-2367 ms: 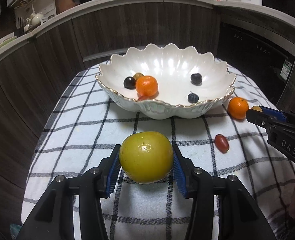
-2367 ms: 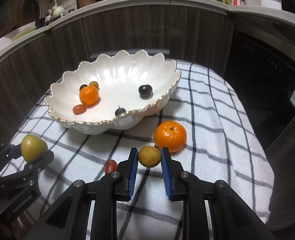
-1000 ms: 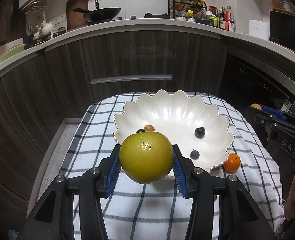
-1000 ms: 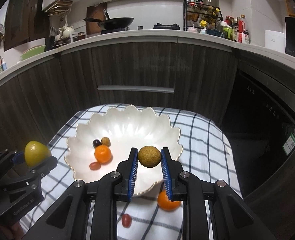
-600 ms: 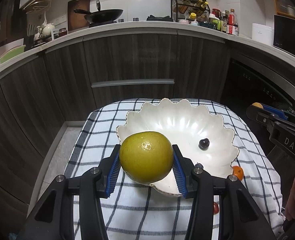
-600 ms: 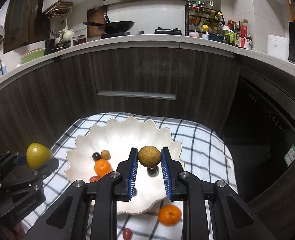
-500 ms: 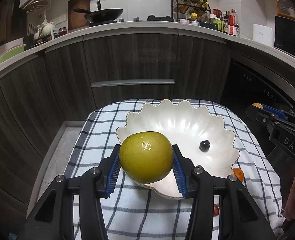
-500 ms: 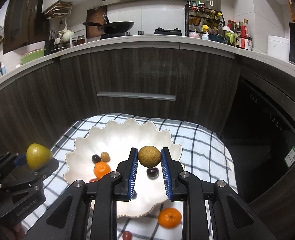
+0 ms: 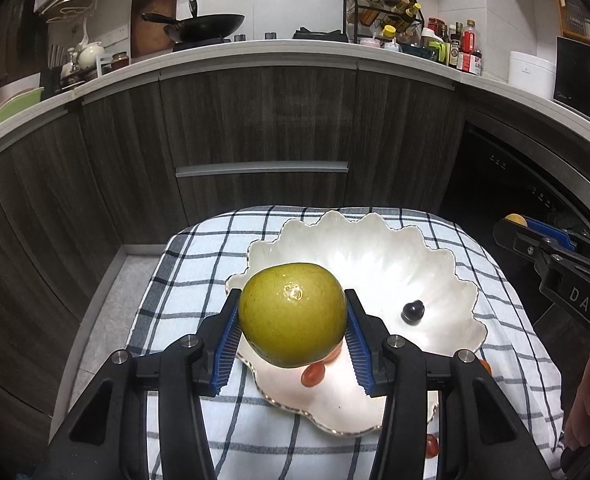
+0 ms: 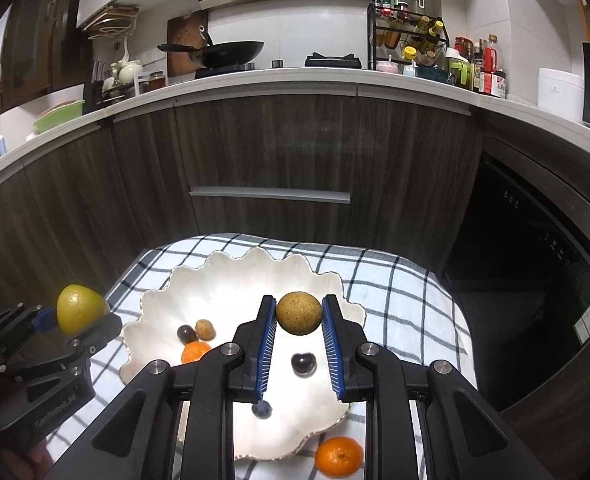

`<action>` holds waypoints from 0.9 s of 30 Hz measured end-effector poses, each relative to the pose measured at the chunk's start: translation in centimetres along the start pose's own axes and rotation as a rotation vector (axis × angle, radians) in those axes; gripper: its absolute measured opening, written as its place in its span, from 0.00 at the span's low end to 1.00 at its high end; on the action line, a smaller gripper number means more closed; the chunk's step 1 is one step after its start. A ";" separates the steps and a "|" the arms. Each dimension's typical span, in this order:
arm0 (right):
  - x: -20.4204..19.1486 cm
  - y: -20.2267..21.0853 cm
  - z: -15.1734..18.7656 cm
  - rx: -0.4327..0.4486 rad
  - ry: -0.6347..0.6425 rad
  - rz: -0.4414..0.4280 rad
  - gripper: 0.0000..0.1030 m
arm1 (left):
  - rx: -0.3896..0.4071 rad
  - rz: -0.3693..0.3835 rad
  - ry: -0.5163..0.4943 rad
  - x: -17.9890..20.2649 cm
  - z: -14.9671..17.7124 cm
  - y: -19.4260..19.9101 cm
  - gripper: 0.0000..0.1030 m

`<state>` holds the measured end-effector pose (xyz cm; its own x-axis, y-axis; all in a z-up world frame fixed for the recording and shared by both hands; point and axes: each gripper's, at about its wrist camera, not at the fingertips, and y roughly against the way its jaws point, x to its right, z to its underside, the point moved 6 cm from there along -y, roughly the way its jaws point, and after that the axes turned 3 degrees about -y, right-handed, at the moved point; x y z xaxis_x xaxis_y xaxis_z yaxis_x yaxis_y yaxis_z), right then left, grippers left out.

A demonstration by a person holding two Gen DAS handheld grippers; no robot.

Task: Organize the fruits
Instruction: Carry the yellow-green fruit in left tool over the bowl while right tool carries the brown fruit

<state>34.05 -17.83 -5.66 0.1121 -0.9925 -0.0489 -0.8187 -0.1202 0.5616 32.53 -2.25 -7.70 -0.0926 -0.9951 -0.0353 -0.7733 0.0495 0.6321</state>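
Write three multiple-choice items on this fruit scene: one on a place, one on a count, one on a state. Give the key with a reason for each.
1. Where does the orange mandarin outside the bowl lie?
A. on the checked cloth
B. on the counter
C. in the left gripper

2. How many grippers carry a fruit?
A. none
B. one
C. two

3. How is the green fruit placed?
A. resting in the bowl
B. clamped and raised above the bowl
C. lying on the floor

Key: 1 A, the mandarin sits on the cloth by the bowl rim. 2 C, the left gripper clamps the green fruit and the right gripper clamps a brown fruit. 3 B, it sits between the pads, over the bowl.
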 end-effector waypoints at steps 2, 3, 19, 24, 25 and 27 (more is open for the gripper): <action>0.0 -0.4 -0.1 -0.002 -0.001 0.001 0.24 | -0.002 0.000 -0.002 0.0 -0.2 -0.4 0.46; 0.0 -0.4 -0.1 -0.003 -0.002 0.001 0.24 | -0.003 0.000 -0.003 0.0 -0.3 -0.7 0.46; 0.4 -4.8 0.3 -0.061 -0.009 0.015 0.24 | -0.044 -0.003 0.000 -0.7 -0.6 -4.7 0.46; 0.6 -6.4 0.7 -0.101 -0.011 0.023 0.24 | -0.044 -0.007 0.016 -1.2 -0.8 -5.9 0.46; 0.6 -6.7 0.7 -0.105 -0.010 0.024 0.24 | -0.047 -0.008 0.018 -1.3 -0.9 -6.2 0.46; 0.7 -7.2 0.7 -0.111 -0.009 0.026 0.24 | -0.056 -0.004 0.019 -1.4 -0.8 -6.9 0.46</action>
<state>39.61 -17.71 -10.34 0.0859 -0.9955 -0.0405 -0.7535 -0.0915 0.6511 38.50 -1.31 -11.34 -0.0771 -0.9967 -0.0235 -0.7371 0.0411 0.6745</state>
